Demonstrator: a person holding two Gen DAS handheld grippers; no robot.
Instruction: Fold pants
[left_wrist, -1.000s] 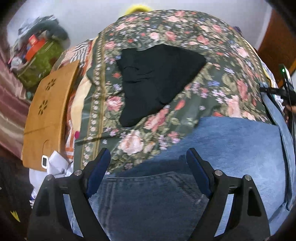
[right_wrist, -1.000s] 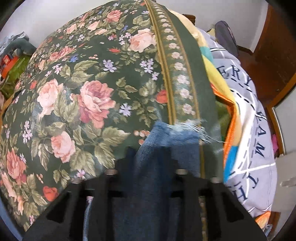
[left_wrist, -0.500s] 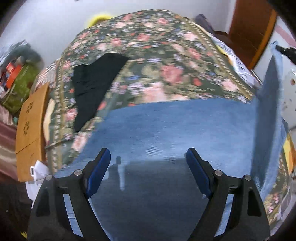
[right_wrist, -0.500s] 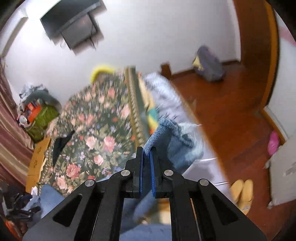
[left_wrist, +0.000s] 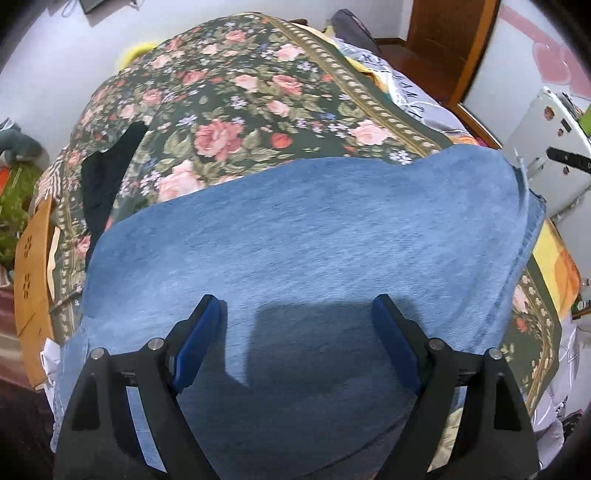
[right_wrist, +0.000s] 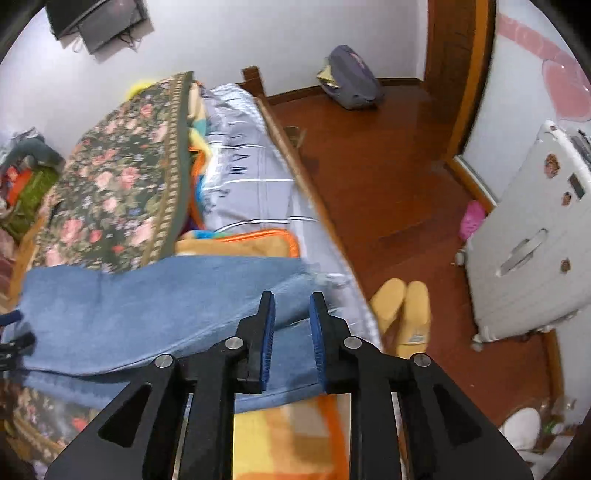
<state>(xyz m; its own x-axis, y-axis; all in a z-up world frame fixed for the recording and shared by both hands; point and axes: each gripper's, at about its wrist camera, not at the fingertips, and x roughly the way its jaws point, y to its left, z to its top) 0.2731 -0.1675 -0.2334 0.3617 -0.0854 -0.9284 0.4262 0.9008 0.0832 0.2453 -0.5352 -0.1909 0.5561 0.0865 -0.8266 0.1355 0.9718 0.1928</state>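
The blue jeans (left_wrist: 303, 236) lie folded across the near part of the floral bedspread (left_wrist: 236, 85). The upper layer covers the lower one, its frayed hem end at the right. My left gripper (left_wrist: 297, 325) is open and empty, just above the denim. In the right wrist view the jeans (right_wrist: 147, 306) stretch leftward over the bed's edge. My right gripper (right_wrist: 291, 314) is open with a narrow gap, empty, just above the hem end of the jeans.
A black garment (left_wrist: 107, 173) lies on the bedspread at the left. A wooden board (left_wrist: 31, 269) stands beside the bed's left edge. Right of the bed are a wooden floor, yellow slippers (right_wrist: 402, 310), a white suitcase (right_wrist: 528, 251) and a grey bag (right_wrist: 351, 81).
My right gripper carried the hem end of the jeans up and over toward the near side, then opened and let it go. The folded layer now lies flat. The left gripper stayed open.
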